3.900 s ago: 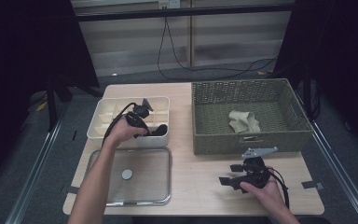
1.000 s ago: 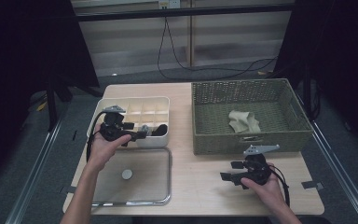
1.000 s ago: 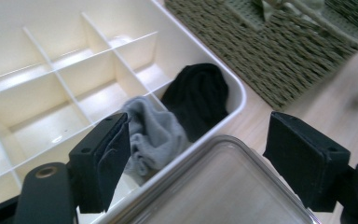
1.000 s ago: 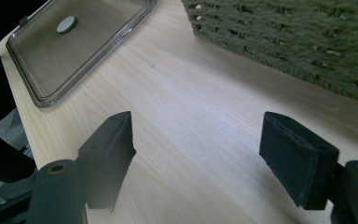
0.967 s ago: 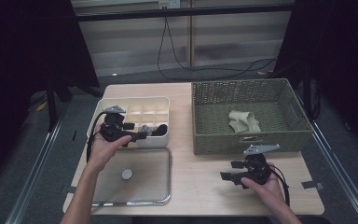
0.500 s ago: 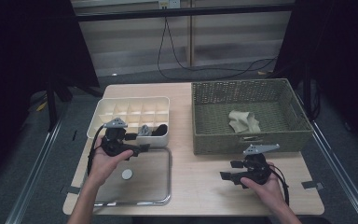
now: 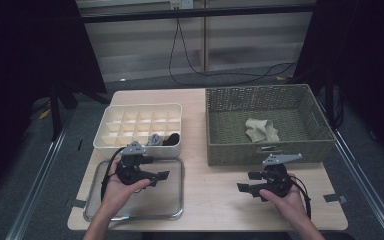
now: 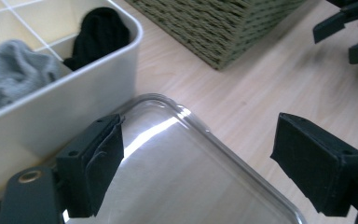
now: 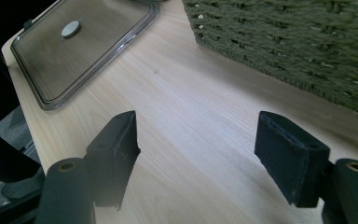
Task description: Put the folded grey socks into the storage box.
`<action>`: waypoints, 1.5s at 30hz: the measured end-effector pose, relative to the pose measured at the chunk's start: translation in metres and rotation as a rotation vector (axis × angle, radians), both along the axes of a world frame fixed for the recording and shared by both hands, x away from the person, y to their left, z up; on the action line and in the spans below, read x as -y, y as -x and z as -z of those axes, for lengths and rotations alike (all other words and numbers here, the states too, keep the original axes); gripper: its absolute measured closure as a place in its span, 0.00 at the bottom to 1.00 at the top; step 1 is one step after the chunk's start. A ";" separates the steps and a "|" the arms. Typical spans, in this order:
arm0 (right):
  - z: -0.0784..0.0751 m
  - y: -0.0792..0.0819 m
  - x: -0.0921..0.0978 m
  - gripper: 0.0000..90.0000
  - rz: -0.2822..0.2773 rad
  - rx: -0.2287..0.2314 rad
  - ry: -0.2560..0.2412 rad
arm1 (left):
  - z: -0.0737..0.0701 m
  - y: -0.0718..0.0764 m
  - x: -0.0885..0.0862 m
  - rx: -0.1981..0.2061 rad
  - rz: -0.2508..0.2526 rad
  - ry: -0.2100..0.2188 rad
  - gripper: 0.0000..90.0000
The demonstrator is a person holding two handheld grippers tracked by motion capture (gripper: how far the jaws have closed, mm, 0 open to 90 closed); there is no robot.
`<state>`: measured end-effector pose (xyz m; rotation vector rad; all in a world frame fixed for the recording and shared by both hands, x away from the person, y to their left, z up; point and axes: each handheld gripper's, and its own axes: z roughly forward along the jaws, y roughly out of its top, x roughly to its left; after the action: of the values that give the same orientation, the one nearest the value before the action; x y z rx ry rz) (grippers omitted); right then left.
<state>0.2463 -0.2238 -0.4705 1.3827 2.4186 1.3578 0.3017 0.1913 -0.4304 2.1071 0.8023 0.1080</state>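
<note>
Clear lid (image 7: 170,200) lies beneath the open left gripper (image 7: 161,175).

Each black tool (image 7: 161,176) (image 7: 246,181) carries a grey three-cornered plate, brass-ringed screw holes, square padded jaws and a trailing black cable.

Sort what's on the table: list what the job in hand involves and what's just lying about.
In the job: left gripper, open over the clear lid; divided box holding a grey sock and a black sock.

Lying about: wicker basket, beige cloth, idle right gripper.
</note>
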 end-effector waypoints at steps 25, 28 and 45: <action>-0.038 -0.001 0.021 0.43 0.024 0.099 -0.043 | 0.044 0.047 0.003 0.012 -0.084 0.034 0.14; -0.048 -0.003 0.025 0.45 0.025 0.119 -0.056 | 0.046 0.049 0.007 0.003 -0.057 0.021 0.14; -0.089 -0.035 0.045 0.45 0.053 0.154 -0.053 | 0.045 0.051 0.012 0.015 -0.031 0.018 0.17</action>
<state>0.2810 -0.2684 -0.3816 1.2915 2.2488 1.4667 0.2505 0.1795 -0.4758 2.0752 0.8243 0.1324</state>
